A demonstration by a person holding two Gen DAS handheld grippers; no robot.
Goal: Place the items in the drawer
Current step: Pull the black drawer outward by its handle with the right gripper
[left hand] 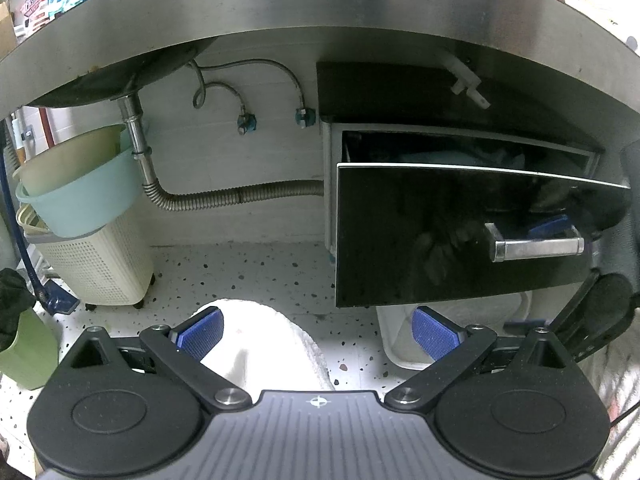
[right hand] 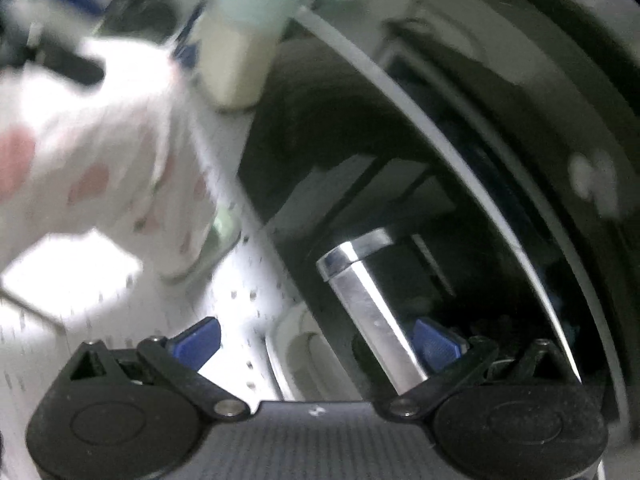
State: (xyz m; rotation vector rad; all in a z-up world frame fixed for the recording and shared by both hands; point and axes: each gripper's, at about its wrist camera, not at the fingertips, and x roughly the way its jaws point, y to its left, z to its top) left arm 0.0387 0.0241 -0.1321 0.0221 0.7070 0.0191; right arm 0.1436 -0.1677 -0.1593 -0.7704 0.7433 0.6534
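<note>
A glossy black drawer [left hand: 440,240] under the steel counter stands pulled out a little. Dark and bluish cloth [left hand: 440,156] shows in the gap above its front. My left gripper [left hand: 318,336] is open, low over the floor in front of the drawer. A white towel [left hand: 264,348] lies between its fingers, nearer the left pad and not clamped. My right gripper [right hand: 316,344] is open at the drawer's chrome handle [right hand: 368,312], which sits between the fingers close to the right pad. In the left wrist view its blue finger [left hand: 552,224] shows behind the handle [left hand: 536,248]. A blurred white cloth with pink spots [right hand: 92,152] fills the left of the right wrist view.
Left of the drawer are a drain pipe [left hand: 140,148], a teal basin [left hand: 76,200] on a cream perforated basket [left hand: 100,268], and a green container [left hand: 24,352]. A white plastic bin [left hand: 400,344] sits on the speckled floor [left hand: 260,272] below the drawer. The steel counter edge [left hand: 320,0] overhangs.
</note>
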